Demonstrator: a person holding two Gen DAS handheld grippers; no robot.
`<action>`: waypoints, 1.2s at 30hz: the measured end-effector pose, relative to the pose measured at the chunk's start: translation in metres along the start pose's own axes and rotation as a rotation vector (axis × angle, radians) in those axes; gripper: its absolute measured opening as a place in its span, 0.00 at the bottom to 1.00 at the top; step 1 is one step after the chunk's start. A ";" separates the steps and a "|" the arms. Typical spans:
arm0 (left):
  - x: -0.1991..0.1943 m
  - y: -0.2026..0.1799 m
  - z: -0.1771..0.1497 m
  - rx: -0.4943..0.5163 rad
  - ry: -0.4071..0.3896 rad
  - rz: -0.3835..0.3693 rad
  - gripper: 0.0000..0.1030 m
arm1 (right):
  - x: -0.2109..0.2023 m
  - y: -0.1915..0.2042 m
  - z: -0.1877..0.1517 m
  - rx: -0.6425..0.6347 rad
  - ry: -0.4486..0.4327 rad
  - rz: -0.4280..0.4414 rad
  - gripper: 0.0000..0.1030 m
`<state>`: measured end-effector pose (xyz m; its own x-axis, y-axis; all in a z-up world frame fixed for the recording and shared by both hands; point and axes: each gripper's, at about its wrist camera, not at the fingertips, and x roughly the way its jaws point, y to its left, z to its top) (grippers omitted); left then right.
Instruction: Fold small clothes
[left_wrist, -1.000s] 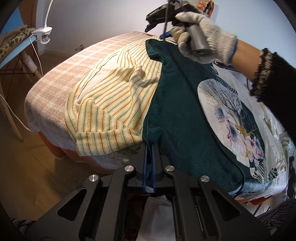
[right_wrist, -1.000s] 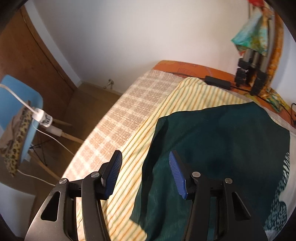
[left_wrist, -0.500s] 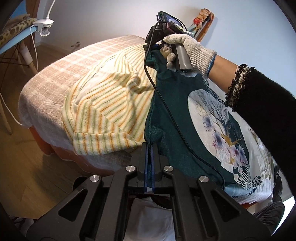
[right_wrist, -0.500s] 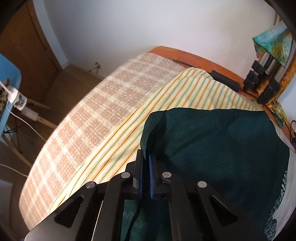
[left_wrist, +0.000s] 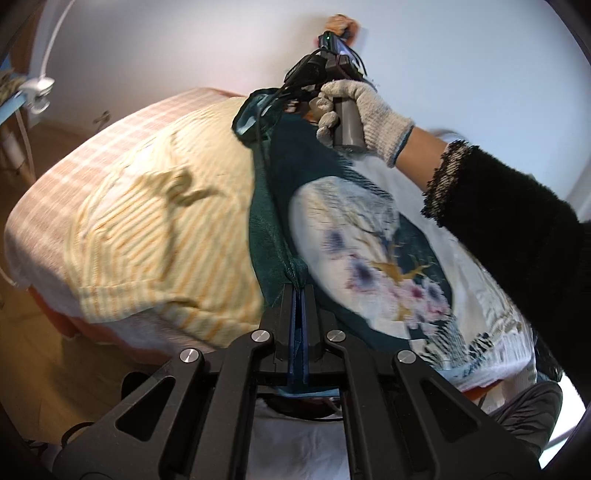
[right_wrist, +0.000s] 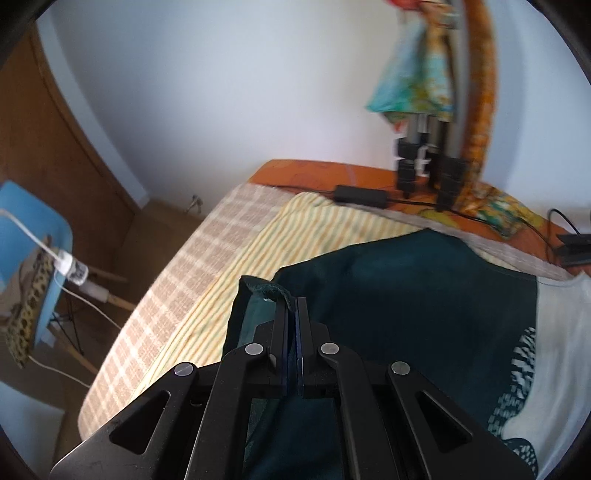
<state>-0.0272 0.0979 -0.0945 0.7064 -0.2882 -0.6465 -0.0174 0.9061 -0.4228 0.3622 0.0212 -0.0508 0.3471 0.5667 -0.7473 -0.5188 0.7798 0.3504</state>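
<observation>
A dark green shirt (left_wrist: 280, 177) with a pale round flower print lies on the bed, partly over a yellow striped garment (left_wrist: 159, 221). My left gripper (left_wrist: 299, 290) is shut on the shirt's near left edge and holds it raised. My right gripper (right_wrist: 293, 301) is shut on the shirt's far left edge (right_wrist: 266, 290), lifted so that the lighter inner side shows. In the left wrist view the right gripper (left_wrist: 295, 99) is held by a gloved hand at the shirt's far end. The shirt's left side hangs taut between the two grippers.
A checked beige cover (right_wrist: 192, 280) lies on the bed under the clothes. A black power brick (right_wrist: 360, 194) and cables lie at the far end by tripod legs (right_wrist: 424, 162). A blue chair (right_wrist: 33, 251) with a clamp lamp stands left of the bed.
My right gripper shut on the shirt's far edge, having been open a second ago. Both grippers have since lifted the shirt's left side and moved it right over the shirt.
</observation>
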 end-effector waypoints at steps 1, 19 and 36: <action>0.000 -0.006 0.000 0.013 0.002 -0.013 0.00 | -0.008 -0.011 -0.001 0.016 -0.009 0.005 0.02; 0.059 -0.096 -0.026 0.216 0.166 -0.082 0.00 | -0.070 -0.161 -0.036 0.202 -0.007 -0.060 0.20; 0.061 -0.095 -0.027 0.259 0.162 -0.075 0.00 | 0.001 -0.143 -0.025 0.267 0.084 -0.052 0.01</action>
<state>-0.0012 -0.0144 -0.1105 0.5769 -0.3839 -0.7210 0.2263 0.9232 -0.3105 0.4172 -0.0959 -0.1160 0.2964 0.5084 -0.8085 -0.2739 0.8563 0.4380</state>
